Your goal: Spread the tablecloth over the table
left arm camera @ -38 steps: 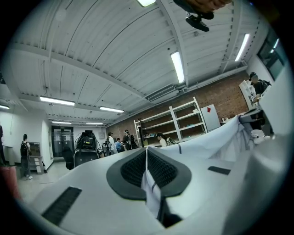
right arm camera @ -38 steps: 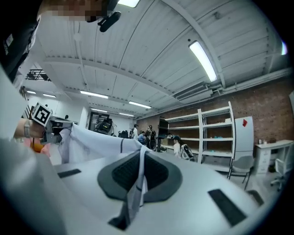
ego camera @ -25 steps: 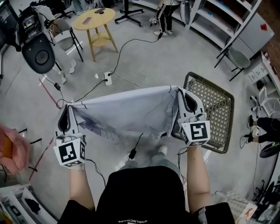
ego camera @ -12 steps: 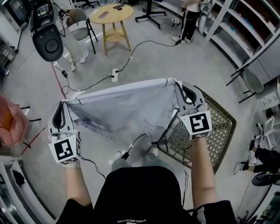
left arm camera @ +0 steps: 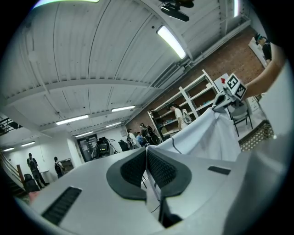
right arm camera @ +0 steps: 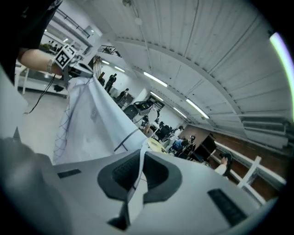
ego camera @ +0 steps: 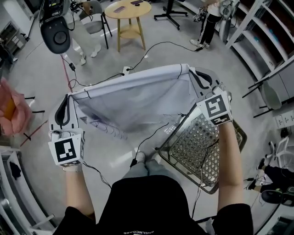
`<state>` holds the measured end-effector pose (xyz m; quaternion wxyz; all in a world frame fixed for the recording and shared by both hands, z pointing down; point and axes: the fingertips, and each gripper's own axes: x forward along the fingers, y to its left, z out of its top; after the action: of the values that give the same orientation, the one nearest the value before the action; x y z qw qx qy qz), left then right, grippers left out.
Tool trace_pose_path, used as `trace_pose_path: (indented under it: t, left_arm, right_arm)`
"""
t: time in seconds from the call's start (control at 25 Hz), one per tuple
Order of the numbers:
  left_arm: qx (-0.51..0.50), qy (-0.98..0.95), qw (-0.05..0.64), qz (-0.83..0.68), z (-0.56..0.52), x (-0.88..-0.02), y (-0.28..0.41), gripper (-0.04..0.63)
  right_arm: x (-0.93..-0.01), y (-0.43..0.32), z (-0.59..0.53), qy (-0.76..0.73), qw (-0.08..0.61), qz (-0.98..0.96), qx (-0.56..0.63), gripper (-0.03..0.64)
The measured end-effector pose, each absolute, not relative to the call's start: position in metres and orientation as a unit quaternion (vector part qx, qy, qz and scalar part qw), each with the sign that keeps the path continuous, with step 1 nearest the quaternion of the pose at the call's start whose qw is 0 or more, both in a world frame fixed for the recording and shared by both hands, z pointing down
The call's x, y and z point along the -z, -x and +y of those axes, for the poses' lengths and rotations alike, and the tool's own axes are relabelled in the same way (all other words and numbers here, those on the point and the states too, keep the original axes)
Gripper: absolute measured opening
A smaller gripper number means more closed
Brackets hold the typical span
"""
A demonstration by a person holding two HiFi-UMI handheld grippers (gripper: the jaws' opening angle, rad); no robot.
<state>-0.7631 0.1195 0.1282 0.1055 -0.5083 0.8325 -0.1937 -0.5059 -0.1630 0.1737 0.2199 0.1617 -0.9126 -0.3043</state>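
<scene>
A pale grey tablecloth [ego camera: 133,98] with a thin dark border line hangs stretched in the air between my two grippers, sagging toward my legs. My left gripper [ego camera: 69,97] is shut on its left top corner, my right gripper [ego camera: 189,70] on its right top corner, held higher and farther out. In the left gripper view the dark pads [left arm camera: 161,167] pinch the cloth's edge, which runs off to the right gripper [left arm camera: 232,87]. In the right gripper view the hem passes between the shut jaws [right arm camera: 140,165] and the cloth [right arm camera: 92,119] runs to the left gripper [right arm camera: 69,57]. A round wooden table [ego camera: 127,9] stands far ahead.
A wire basket [ego camera: 202,142] lies on the floor under my right arm. Cables and a power strip [ego camera: 125,70] cross the grey floor beyond the cloth. A black device on a stand [ego camera: 55,34] is at upper left, shelving [ego camera: 257,27] at right, a standing person [ego camera: 209,23] behind.
Both grippers have moved forward with the cloth still stretched between them, the right one farther and higher. The round table and the basket now sit closer in view.
</scene>
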Motion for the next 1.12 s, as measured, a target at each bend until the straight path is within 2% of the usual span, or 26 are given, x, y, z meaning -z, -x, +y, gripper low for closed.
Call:
trace_pose_path:
  t: [0.24,0.4,0.8,1.12]
  left_arm:
    - [0.212,0.552,0.108,0.799,0.096,-0.130,0.744,0.017]
    - [0.222,0.569,0.098,0.786,0.079,-0.135,0.726,0.017]
    - [0.253,0.587,0.052,0.767,0.076,-0.137,0.622,0.016]
    - [0.286,0.579,0.032,0.763,0.097,-0.136,0.504,0.016]
  right_arm:
    - [-0.187,0.505,-0.195,-0.104,0.320,-0.861,0.382,0.009]
    - [-0.191,0.502,-0.222,-0.105,0.349,-0.837,0.409,0.009]
    - [-0.176,0.459,-0.263,-0.136,0.314,-0.822,0.454,0.009]
    - [-0.173,0.380,-0.256,-0.121,0.291,-0.829,0.461,0.009]
